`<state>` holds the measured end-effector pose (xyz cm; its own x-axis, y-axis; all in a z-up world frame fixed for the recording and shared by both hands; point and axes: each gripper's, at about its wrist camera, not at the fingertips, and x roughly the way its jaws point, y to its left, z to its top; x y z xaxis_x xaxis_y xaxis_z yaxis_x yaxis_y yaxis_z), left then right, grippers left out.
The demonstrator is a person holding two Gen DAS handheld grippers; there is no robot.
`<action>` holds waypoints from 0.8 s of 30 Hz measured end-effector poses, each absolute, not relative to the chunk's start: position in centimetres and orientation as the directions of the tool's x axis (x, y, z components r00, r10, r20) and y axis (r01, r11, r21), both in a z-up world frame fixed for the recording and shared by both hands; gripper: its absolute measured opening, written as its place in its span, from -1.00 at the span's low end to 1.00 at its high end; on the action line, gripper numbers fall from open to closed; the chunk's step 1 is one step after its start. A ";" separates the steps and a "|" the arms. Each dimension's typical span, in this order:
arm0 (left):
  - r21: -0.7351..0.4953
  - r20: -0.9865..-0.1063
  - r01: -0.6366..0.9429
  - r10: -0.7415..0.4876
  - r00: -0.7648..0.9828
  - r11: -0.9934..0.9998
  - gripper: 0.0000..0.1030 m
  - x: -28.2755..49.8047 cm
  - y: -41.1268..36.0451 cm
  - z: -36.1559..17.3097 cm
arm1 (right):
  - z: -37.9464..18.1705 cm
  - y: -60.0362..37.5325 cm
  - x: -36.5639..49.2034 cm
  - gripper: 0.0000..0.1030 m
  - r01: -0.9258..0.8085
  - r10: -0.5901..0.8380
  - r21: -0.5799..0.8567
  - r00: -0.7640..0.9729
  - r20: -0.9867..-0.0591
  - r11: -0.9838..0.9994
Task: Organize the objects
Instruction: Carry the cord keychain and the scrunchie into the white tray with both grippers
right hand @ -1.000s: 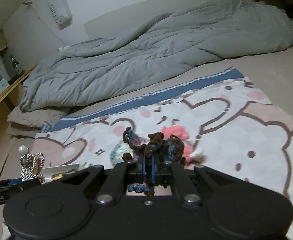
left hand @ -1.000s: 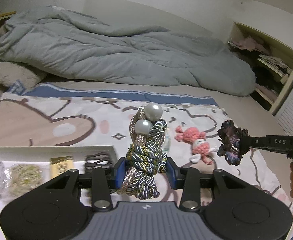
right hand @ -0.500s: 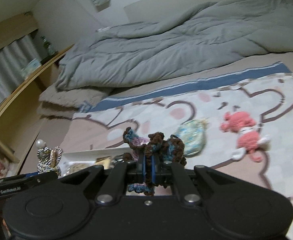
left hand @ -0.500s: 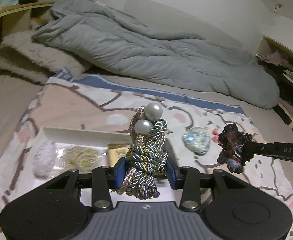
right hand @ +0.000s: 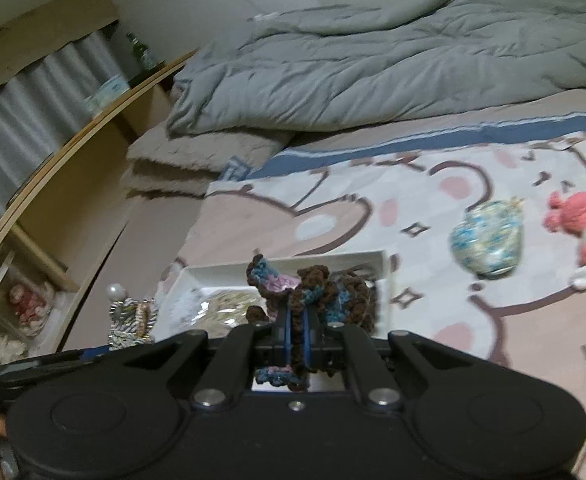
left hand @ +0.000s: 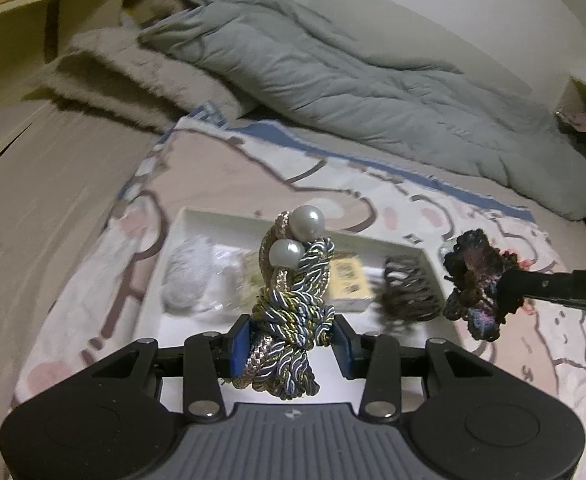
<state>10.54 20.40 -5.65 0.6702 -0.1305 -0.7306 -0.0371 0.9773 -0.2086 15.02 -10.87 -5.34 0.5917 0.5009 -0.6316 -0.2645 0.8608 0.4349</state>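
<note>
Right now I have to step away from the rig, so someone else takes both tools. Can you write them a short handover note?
Left tool: shut on the braided cord with pearls, held above the white tray.
Right tool: shut on the dark crochet piece, near the tray's right end.
Done: the tray already holds a fuzzy white item, a tan card and a dark hair claw.
Left: set both held items in the tray, then fetch the blue speckled pouch and pink crochet doll lying on the blanket.

A grey duvet (left hand: 353,92) lies crumpled on the bed, beside a beige fluffy blanket (left hand: 133,76). A wooden shelf (right hand: 73,136) holds what is maybe a bottle (right hand: 139,54).
</note>
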 end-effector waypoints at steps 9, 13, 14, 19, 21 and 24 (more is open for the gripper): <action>-0.185 -0.780 -0.087 -0.093 0.619 0.979 -0.15 9.5 23.4 -8.2 | -6.5 -5.5 13.8 -0.88 -0.335 0.565 0.455 0.516 -0.644 0.825; -0.184 -0.807 -0.107 -0.088 0.583 0.977 -0.15 9.1 24.4 -9.6 | -7.5 -3.1 13.4 -0.88 -0.357 0.587 0.467 0.471 -0.658 0.809; -0.184 -0.813 -0.111 -0.088 0.576 0.977 -0.15 9.0 24.5 -9.9 | -7.9 -2.4 13.3 -0.87 -0.362 0.593 0.469 0.457 -0.663 0.805; -0.198 -0.827 -0.130 -0.094 0.554 0.971 -0.15 8.9 25.2 -11.1 | -9.5 0.3 12.6 -0.87 -0.383 0.613 0.484 0.393 -0.685 0.787; -0.199 -0.830 -0.130 -0.096 0.549 0.971 -0.15 8.9 25.2 -11.3 | -10.1 1.2 12.4 -0.87 -0.389 0.619 0.490 0.371 -0.692 0.780; -0.199 -0.831 -0.129 -0.097 0.547 0.971 -0.15 9.0 25.3 -11.3 | -10.9 2.4 12.3 -0.87 -0.395 0.626 0.497 0.343 -0.701 0.773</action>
<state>8.98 25.31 -11.27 0.5475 -0.0973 -0.8312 -0.1293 0.9714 -0.1989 12.27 2.44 -10.86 0.3432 0.6255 -0.7007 -0.3950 0.7729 0.4966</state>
